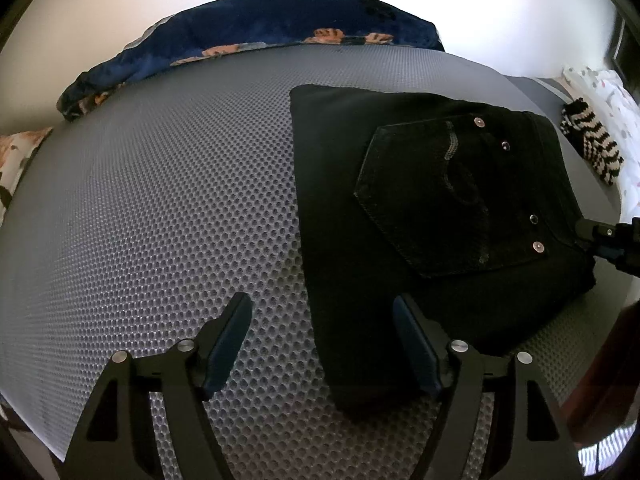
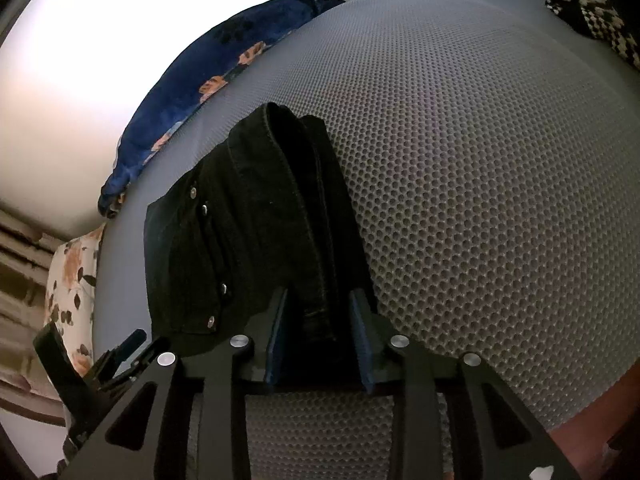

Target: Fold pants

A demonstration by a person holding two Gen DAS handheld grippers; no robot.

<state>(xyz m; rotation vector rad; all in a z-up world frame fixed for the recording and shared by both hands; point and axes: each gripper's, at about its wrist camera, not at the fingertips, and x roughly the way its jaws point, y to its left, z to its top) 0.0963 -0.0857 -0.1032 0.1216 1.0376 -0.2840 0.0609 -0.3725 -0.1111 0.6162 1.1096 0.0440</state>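
Note:
Black pants [image 1: 420, 200] lie folded into a compact rectangle on the grey mesh mattress [image 1: 160, 200], back pocket and rivets facing up. My left gripper [image 1: 322, 308] is open wide and straddles the near left edge of the pants without pressing it. In the right wrist view the pants [image 2: 248, 220] run away from my right gripper [image 2: 318, 300], whose blue pads stand a little apart on either side of the folded waistband edge, loose around it. The left wrist view shows the right gripper [image 1: 588, 236] at the waistband corner. The left gripper [image 2: 92, 340] appears at the lower left of the right wrist view.
A dark blue floral blanket [image 1: 280, 20] is bunched along the far edge of the bed. A black-and-white striped knit piece [image 1: 592, 144] and a white spotted cloth [image 1: 612, 96] lie at the right. A floral pillow [image 2: 72, 280] sits at the left edge. Bare mattress [image 2: 480, 160] stretches right of the pants.

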